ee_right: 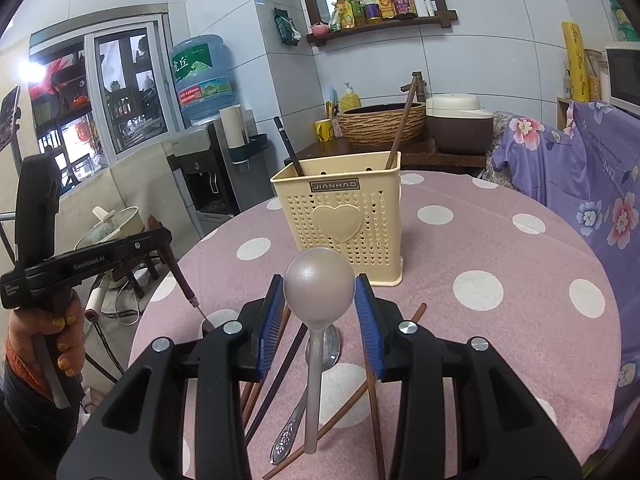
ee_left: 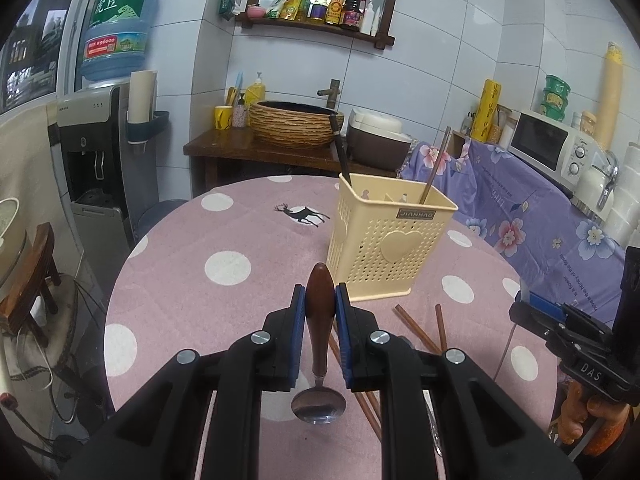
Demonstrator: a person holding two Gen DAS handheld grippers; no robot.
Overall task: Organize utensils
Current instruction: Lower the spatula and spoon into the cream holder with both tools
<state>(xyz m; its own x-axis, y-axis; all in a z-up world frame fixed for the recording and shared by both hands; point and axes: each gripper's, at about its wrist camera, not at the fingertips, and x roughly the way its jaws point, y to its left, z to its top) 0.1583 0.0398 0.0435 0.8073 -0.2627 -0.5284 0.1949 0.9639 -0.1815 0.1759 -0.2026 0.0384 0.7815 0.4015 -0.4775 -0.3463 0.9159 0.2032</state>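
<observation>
The round bench point(ee_left: 168, 280) wears a pink cloth with white dots and one dark deer print point(ee_left: 303, 215). The cream plastic holder point(ee_left: 384, 248) has small punched holes and a raised heart. Beside the holder, a brown wooden-handled spoon point(ee_left: 320, 300) has a silver bowl. Blue pads point(ee_left: 299, 320) line the black left hand-held gripper point(ee_left: 320, 300).

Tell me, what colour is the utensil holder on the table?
Pale yellow utensil holder, perforated, with a heart; clearest in the right wrist view.

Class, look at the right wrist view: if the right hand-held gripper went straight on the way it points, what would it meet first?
Probably the cream utensil holder, which stands straight ahead of the right hand-held gripper on the table. The grey spoon clamped in it would likely touch the holder's front wall first, though depth is hard to judge.
</observation>
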